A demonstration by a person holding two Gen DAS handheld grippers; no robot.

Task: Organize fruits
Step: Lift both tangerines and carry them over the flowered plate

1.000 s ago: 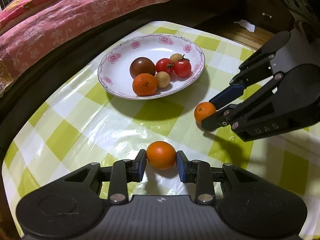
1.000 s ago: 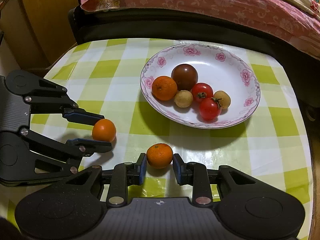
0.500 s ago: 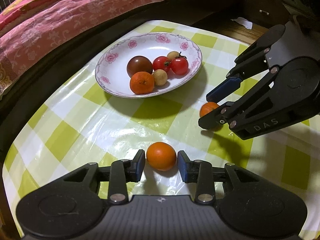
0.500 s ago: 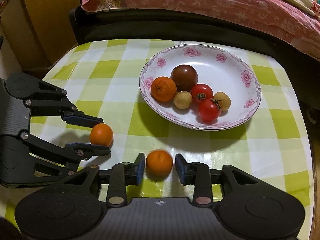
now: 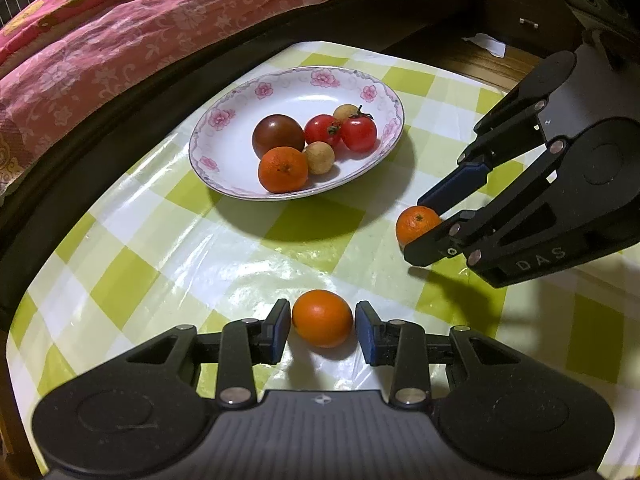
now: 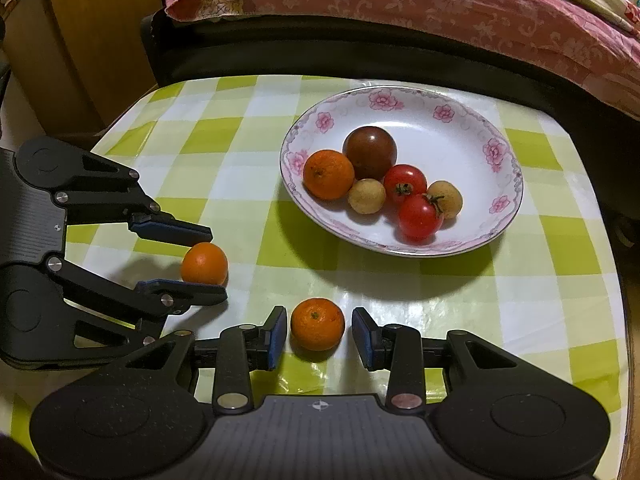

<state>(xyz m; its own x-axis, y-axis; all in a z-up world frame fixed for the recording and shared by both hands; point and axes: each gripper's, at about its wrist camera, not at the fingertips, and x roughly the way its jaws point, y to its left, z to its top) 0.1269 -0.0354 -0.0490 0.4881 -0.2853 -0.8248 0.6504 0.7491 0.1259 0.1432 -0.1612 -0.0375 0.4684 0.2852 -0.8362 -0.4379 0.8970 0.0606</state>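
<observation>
Here both tools spread: left tool [image 5: 322, 326] brackets smooth orange [image 5: 322, 318] on table [image 5: 160, 256], right tool [image 6: 319, 330] brackets mandarin [image 6: 317, 323], neither gripped; plate [image 6: 460, 120] beyond.

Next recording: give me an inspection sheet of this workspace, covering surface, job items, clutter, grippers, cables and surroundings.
Surface: green-and-white checked glossy tablecloth, covering the table.
Job's things: white floral-rimmed plate holds one orange mandarin, a dark brown-red tomato, two red cherry tomatoes and two tan round fruits. Two loose mandarins lie on the cloth: smooth mandarin, stem-dimpled mandarin.
Clutter: nothing seen.
Grippers: left gripper open, fingers either side of the smooth mandarin, gaps visible; right gripper open around the stem-dimpled mandarin, likewise not touching.
Cables: nothing seen.
Surroundings: pink floral bedding behind the table; wooden cabinet at the side.
</observation>
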